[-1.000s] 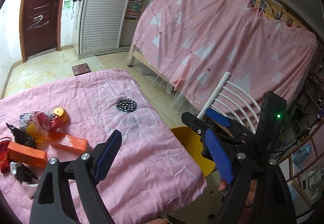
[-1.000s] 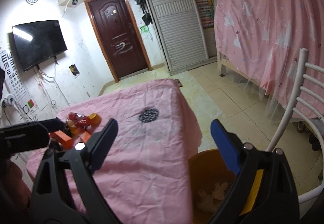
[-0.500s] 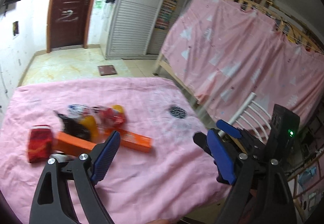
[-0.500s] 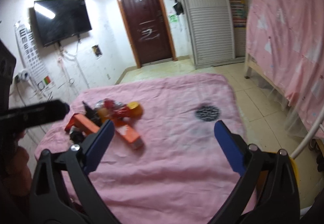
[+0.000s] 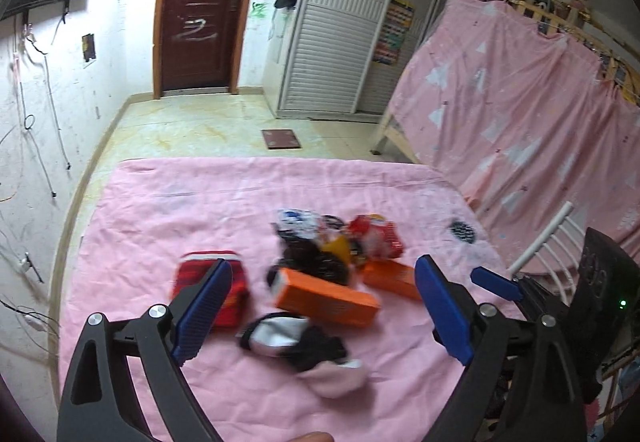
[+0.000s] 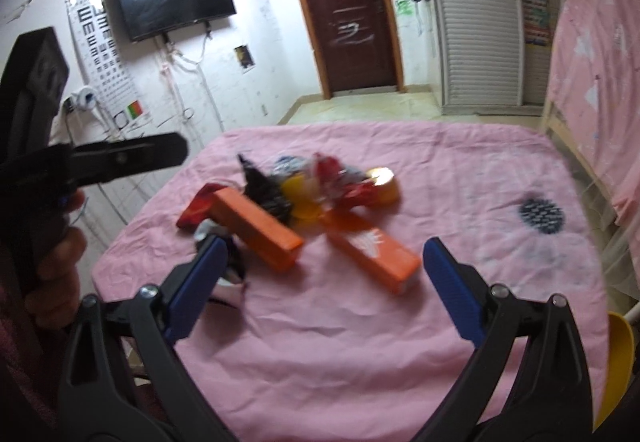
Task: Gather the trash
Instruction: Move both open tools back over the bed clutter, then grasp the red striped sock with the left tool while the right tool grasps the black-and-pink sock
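Left wrist view: I see trash pile [image 5: 320, 274] on pink cloth [image 5: 160, 210] mid-table: two orange boxes [image 5: 326, 296], red packet [image 5: 230, 292], black wrappers, yellow cap, crumpled white-black bag [image 5: 288, 338] nearest me. My left gripper [image 5: 320, 316] above pile, jaws opening, nothing between pads. Right wrist view: right gripper [image 6: 320, 288] spread wide, empty, over same pile. Yellow bin rim [image 6: 620, 358] at table's right edge. Frames blurred.
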Available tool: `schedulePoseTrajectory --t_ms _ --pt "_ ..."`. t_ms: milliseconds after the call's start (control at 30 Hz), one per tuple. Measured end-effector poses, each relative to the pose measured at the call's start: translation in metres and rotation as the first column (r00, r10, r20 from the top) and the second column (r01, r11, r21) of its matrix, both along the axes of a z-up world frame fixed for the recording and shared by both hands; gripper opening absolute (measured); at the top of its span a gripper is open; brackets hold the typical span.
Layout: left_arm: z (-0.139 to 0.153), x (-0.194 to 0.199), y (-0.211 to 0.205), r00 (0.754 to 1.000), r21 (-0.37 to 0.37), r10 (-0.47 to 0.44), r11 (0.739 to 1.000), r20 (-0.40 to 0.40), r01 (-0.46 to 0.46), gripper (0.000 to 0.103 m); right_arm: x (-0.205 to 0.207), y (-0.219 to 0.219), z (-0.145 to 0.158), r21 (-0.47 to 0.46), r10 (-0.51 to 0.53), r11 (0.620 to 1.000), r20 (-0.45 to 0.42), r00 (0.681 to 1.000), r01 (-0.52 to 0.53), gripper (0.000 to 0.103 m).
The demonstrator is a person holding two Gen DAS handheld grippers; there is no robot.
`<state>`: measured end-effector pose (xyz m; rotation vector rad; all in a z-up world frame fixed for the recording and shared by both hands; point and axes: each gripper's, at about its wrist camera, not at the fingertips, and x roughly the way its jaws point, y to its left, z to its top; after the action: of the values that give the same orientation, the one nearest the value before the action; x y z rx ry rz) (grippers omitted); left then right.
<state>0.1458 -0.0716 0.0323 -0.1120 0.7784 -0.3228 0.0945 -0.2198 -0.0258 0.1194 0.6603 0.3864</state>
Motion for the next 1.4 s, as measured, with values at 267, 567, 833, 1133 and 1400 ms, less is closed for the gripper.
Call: schedulePoseTrajectory --t_ms 267,567,833,1133,1400 --pt "-0.016 0.01 0.022 0.999 0.055 0.032 0.998 -0.019 -0.031 0.09 0.006 0.026 -0.007 0.026 0.083 0.996 -0.028 0.996 -0.082 0.097" --pt "-0.031 0.019 0.039 0.998 0.144 0.05 0.988 -0.026 -0.045 0.094 0.012 0.052 -0.017 0.028 0.161 0.987 -0.071 0.984 -0.16 0.097" --pt "-0.051 0.031 0.042 0.998 0.194 0.0 0.981 -0.063 0.012 0.094 0.011 0.076 -0.02 -0.019 0.225 0.974 -0.087 0.97 -0.228 0.097" --pt "-0.073 0.044 0.043 0.994 0.213 -0.01 0.977 -0.109 0.033 0.094 0.015 0.092 -0.026 -0.049 0.267 0.961 -0.106 0.958 -0.274 0.087" --pt "-0.082 0.053 0.043 0.992 0.228 0.012 0.973 -0.125 0.017 0.094 0.017 0.098 -0.029 -0.067 0.275 0.956 -0.123 0.954 -0.285 0.069"
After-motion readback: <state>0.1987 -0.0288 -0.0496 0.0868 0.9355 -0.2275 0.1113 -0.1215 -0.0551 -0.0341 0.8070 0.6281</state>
